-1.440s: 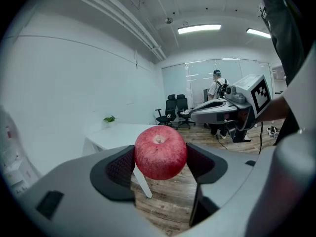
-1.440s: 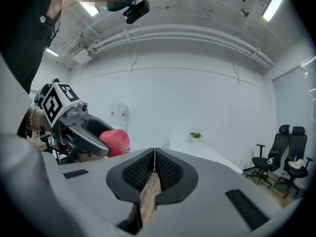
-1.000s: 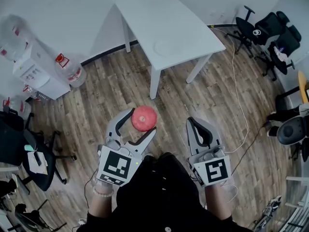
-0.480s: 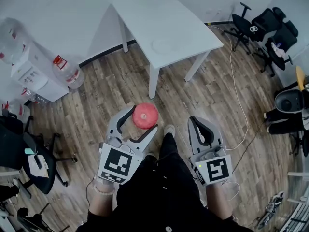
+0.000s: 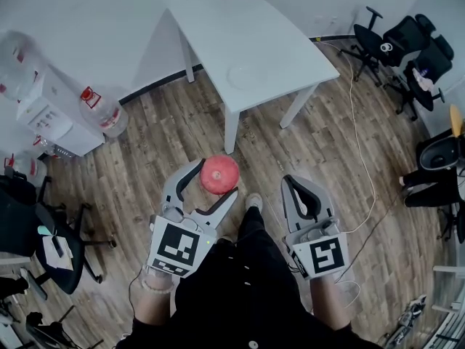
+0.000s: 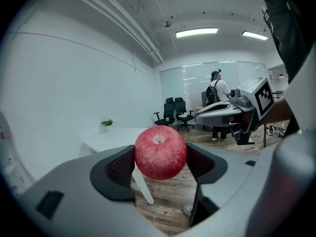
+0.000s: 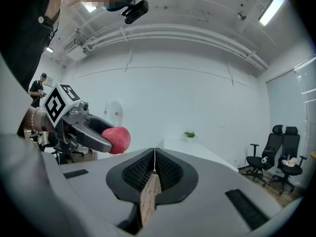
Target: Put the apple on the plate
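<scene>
Short of the desk's near corner, over the wooden floor, your left tool grips the apple, one jaw pressed against each side. Your right tool is level beside it, jaws together, holding nothing. The plate sits on the desk, close to its near edge.

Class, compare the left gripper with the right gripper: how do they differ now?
The left gripper clamps a red apple; the right gripper holds nothing. The left gripper's jaws stand apart; the right gripper's jaws are pressed together. Both hover over the wooden floor.
</scene>
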The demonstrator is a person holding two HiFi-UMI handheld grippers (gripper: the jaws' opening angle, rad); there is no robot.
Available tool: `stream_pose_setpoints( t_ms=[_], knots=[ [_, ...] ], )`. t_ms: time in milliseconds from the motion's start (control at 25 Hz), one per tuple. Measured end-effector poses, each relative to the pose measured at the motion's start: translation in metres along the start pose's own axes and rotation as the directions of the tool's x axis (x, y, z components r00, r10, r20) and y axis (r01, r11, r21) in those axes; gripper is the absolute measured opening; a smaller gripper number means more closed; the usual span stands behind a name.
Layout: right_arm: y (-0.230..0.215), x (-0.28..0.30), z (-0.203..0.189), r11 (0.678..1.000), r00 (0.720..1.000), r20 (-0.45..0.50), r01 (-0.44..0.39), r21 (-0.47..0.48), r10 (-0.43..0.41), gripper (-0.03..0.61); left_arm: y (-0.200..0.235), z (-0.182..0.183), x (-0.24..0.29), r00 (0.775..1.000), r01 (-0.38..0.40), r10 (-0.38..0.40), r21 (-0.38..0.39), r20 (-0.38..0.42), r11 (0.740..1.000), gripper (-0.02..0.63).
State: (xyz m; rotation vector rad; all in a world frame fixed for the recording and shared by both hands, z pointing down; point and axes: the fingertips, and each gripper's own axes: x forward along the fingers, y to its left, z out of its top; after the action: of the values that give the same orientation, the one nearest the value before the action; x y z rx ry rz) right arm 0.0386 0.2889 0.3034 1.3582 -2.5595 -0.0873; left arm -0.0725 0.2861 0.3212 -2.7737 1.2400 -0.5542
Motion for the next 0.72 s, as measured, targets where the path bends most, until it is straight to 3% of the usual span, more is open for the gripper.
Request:
stream_pose_setpoints(
  t_ms=[720],
  knots=[
    [-0.098,0.079,-0.008,0.996,0.996,-0.014,-0.087,0.014,0.088,0.041,0.041,0.022,0.108,0.998,-0.050,0.049,-0.040,-0.034,0.998,0.337]
  ],
)
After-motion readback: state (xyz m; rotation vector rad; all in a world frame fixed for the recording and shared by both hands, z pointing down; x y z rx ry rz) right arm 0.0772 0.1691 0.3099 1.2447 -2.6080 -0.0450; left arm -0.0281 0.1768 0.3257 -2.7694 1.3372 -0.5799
